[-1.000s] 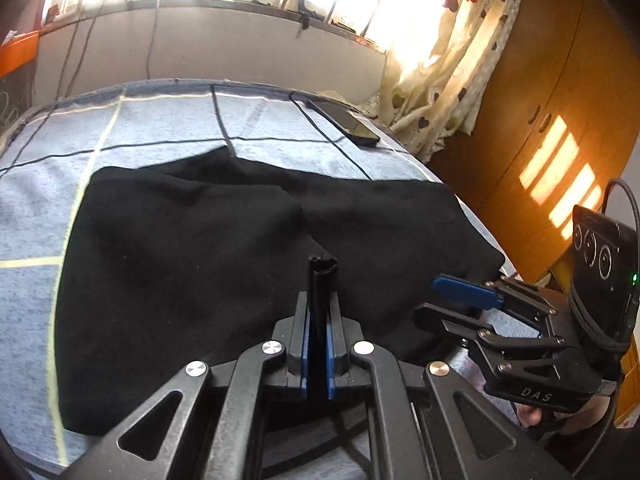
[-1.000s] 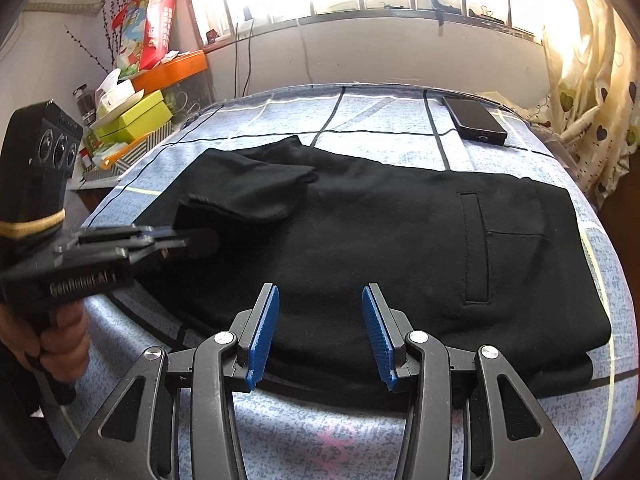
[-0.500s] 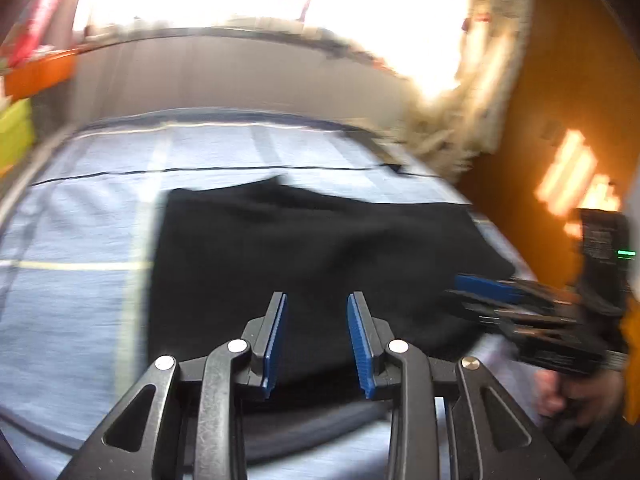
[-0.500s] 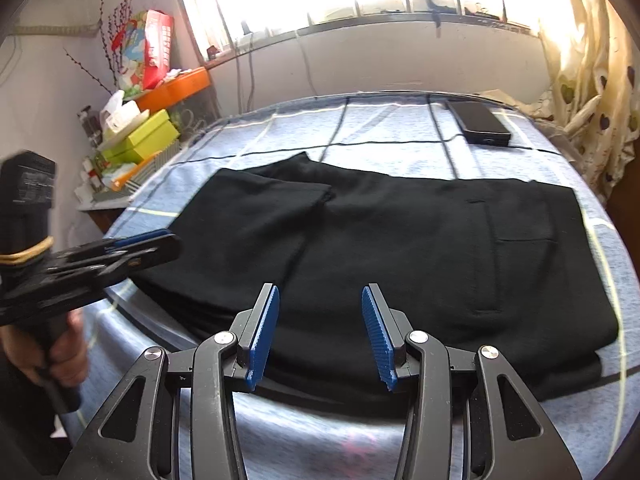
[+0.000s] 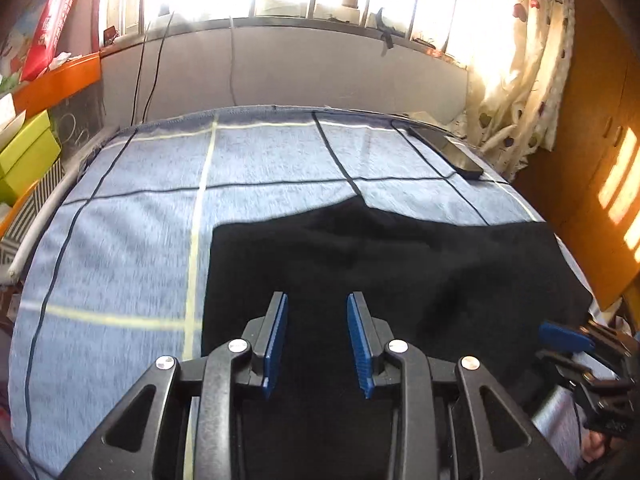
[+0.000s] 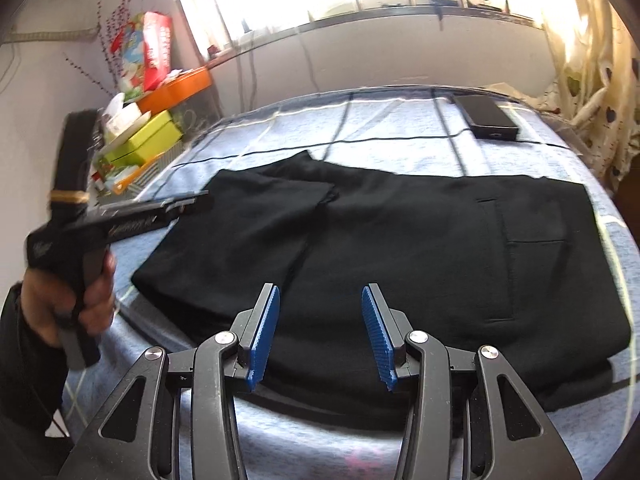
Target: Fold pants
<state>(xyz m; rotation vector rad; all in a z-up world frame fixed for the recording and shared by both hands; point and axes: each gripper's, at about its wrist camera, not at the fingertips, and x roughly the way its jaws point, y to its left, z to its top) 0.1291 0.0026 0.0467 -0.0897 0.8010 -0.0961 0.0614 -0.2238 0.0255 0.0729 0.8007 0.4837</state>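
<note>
Black pants (image 5: 400, 272) lie folded flat on a blue checked bed cover (image 5: 256, 160); in the right wrist view the pants (image 6: 400, 240) show a back pocket at the right and a folded-over leg at the left. My left gripper (image 5: 316, 300) is open and empty above the pants' near edge; it also shows in the right wrist view (image 6: 188, 204) at the pants' left edge. My right gripper (image 6: 318, 292) is open and empty above the near edge; it also shows in the left wrist view (image 5: 560, 336), to the right of the pants.
A black phone (image 6: 486, 116) lies on the cover at the far right, also in the left wrist view (image 5: 448, 152). Green boxes (image 6: 148, 140) and an orange tray (image 6: 180, 84) stand left of the bed. A wooden wardrobe (image 5: 592, 160) and curtain (image 5: 508, 80) stand to the right.
My left gripper has let go of the pants leg, opened and drawn back to the left. The leg now lies flat on the pants. My right gripper stays open.
</note>
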